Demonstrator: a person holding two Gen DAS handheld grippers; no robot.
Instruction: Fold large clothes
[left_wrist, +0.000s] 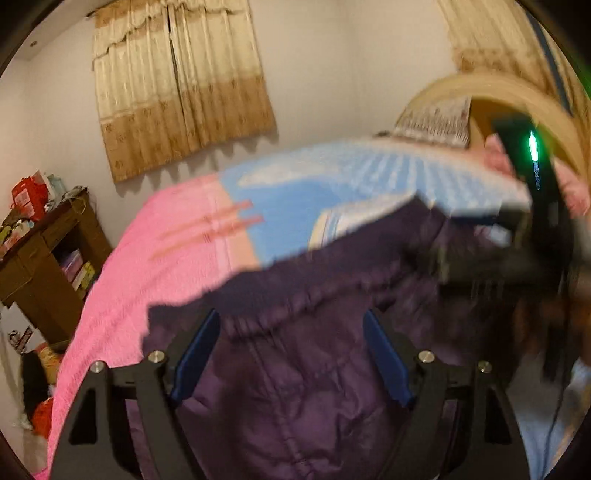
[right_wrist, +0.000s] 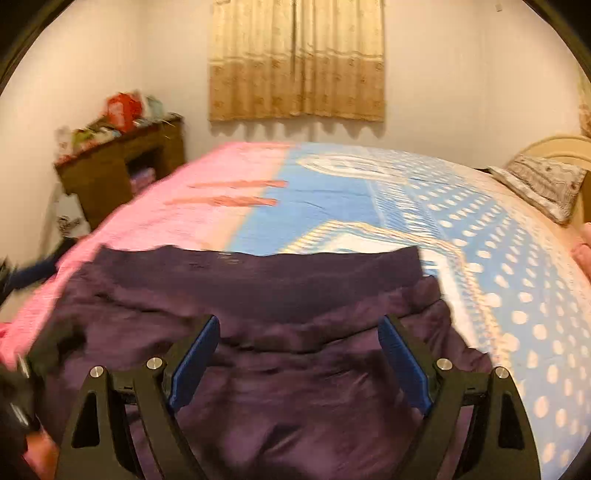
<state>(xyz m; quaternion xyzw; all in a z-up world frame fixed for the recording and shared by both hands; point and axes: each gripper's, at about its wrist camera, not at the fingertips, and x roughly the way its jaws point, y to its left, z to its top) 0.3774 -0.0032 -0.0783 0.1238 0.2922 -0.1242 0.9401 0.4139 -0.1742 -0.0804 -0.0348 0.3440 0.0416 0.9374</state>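
A large dark purple quilted garment (left_wrist: 295, 369) lies spread on the bed near its front edge; it also shows in the right wrist view (right_wrist: 277, 332). My left gripper (left_wrist: 291, 325) is open above the garment, nothing between its blue pads. My right gripper (right_wrist: 299, 328) is open above the garment too. The right gripper also shows blurred at the right of the left wrist view (left_wrist: 532, 221), its green light on, over the garment's right part. Both views are motion-blurred.
The bed (right_wrist: 369, 192) has a pink and blue dotted cover. A pillow (right_wrist: 543, 184) and headboard (right_wrist: 554, 144) are at the right. A brown wooden desk (right_wrist: 110, 173) with clutter stands at the left wall. A curtain (right_wrist: 295, 59) hangs behind.
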